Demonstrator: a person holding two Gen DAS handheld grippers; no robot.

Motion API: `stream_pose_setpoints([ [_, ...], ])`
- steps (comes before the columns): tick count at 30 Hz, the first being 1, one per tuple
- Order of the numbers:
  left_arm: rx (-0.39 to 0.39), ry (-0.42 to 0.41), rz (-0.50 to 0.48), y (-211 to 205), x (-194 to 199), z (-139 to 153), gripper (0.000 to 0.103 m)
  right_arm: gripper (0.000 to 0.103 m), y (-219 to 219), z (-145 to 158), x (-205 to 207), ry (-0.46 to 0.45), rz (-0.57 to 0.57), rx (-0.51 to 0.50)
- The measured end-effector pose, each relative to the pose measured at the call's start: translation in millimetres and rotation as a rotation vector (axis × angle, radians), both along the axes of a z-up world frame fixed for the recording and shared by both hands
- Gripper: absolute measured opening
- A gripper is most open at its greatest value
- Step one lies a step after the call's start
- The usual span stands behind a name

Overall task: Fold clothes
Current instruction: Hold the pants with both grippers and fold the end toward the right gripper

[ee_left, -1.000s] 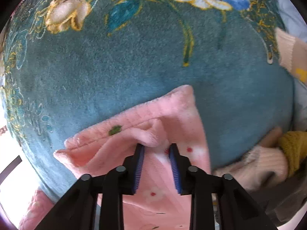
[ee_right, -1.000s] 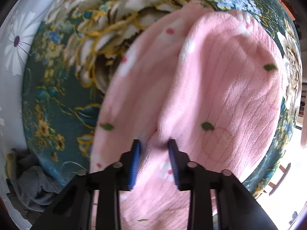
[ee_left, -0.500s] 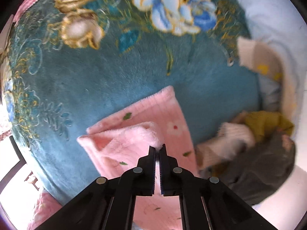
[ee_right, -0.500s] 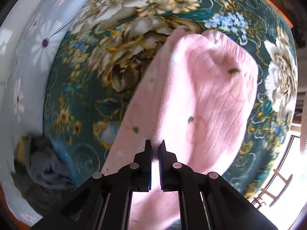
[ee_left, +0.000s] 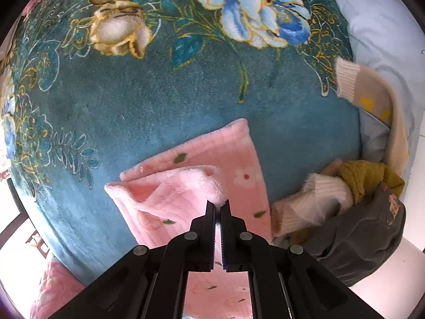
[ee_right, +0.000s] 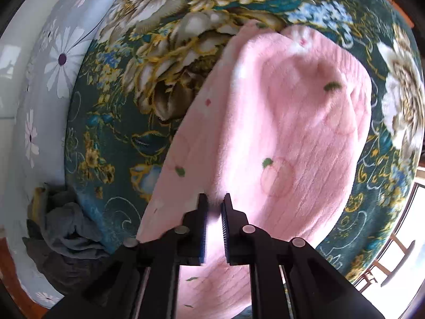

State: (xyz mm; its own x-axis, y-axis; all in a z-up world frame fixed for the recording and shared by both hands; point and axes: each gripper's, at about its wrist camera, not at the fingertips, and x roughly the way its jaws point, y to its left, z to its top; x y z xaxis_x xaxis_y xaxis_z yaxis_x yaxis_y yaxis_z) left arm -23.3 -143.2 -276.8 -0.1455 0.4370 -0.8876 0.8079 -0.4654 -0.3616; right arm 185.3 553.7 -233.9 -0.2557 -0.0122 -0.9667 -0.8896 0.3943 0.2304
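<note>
A pink fleece garment (ee_left: 233,159) with small flowers and green leaves lies on a teal floral blanket (ee_left: 132,106). In the left wrist view one corner is turned back, showing its fluffy pale inside. My left gripper (ee_left: 218,204) is shut on that turned corner. The right wrist view shows the same pink garment (ee_right: 292,133) with a fold doubled over across the blanket (ee_right: 119,122). My right gripper (ee_right: 213,199) pinches the fold's near edge, its jaws standing a narrow gap apart with fleece between them.
A heap of clothes (ee_left: 358,226), grey, mustard and cream, sits right of the garment, with a cream sweater (ee_left: 372,93) beyond it. In the right wrist view a grey garment (ee_right: 66,226) lies at lower left on a pale daisy-print sheet (ee_right: 53,66). The bed edge and bright window (ee_right: 398,252) are at right.
Both grippers went from open around the fleece to shut on it, then rose and drew back with the fabric. The right jaws now stand slightly wider than half a second ago.
</note>
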Motion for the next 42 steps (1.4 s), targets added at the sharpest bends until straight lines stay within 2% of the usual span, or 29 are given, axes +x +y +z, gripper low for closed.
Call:
stream_pose_setpoints([
  [6, 0.004, -0.013, 0.006, 1, -1, -3, 0.003, 0.014, -2, -5, 1, 0.073, -0.058, 0.024],
  [12, 0.002, -0.026, 0.020, -1, 2, -7, 0.003, 0.016, -2, -7, 3, 0.047, -0.037, 0.015],
  [13, 0.003, -0.028, 0.022, -1, 2, -8, 0.003, 0.015, -2, -8, 3, 0.040, -0.033, 0.011],
  [15, 0.007, -0.031, 0.029, -1, 3, -8, 0.003, 0.003, -1, -6, 2, 0.033, -0.017, 0.023],
  [16, 0.010, -0.026, 0.038, -2, 4, -6, 0.003, 0.003, -1, -4, 1, 0.029, -0.009, 0.029],
  [20, 0.030, 0.018, 0.109, -10, 5, 8, 0.003, 0.002, 4, 37, -3, 0.056, -0.020, 0.147],
  [22, 0.017, 0.039, 0.128, -16, -1, 10, 0.003, 0.002, 14, 55, -20, 0.068, 0.028, 0.214],
  [24, 0.007, 0.044, 0.145, -18, -13, 3, 0.003, 0.002, 30, 48, -41, 0.066, 0.069, 0.209],
  [26, -0.003, 0.025, 0.121, -15, -27, -11, 0.003, 0.002, 45, 29, -58, 0.044, 0.094, 0.173],
  [28, -0.013, 0.001, 0.085, -11, -42, -27, 0.003, 0.002, 52, 9, -67, 0.000, 0.092, 0.132],
  [30, 0.007, 0.022, 0.090, -9, -48, -35, 0.003, 0.002, 57, -7, -76, -0.047, 0.094, 0.099],
  [33, 0.049, 0.073, 0.114, -8, -53, -42, 0.005, 0.002, 57, -4, -79, -0.085, 0.122, 0.109],
  [36, 0.072, 0.136, 0.039, -3, -59, -37, 0.008, 0.003, 55, 4, -77, -0.110, 0.140, 0.131],
  [38, 0.047, 0.140, -0.023, -1, -55, -32, 0.015, 0.007, 51, 8, -69, -0.081, 0.108, 0.129],
  [39, 0.033, 0.140, -0.052, 0, -53, -29, 0.023, 0.020, 48, 14, -67, -0.062, 0.094, 0.136],
  [40, 0.033, 0.146, -0.056, -1, -46, -27, 0.027, 0.040, 45, 19, -66, -0.043, 0.080, 0.145],
  [41, 0.045, 0.157, -0.042, -4, -36, -25, 0.032, 0.045, 42, 25, -64, -0.023, 0.066, 0.154],
  [42, 0.059, 0.166, -0.024, -8, -25, -23, 0.036, 0.047, 36, 39, -65, -0.016, 0.067, 0.189],
])
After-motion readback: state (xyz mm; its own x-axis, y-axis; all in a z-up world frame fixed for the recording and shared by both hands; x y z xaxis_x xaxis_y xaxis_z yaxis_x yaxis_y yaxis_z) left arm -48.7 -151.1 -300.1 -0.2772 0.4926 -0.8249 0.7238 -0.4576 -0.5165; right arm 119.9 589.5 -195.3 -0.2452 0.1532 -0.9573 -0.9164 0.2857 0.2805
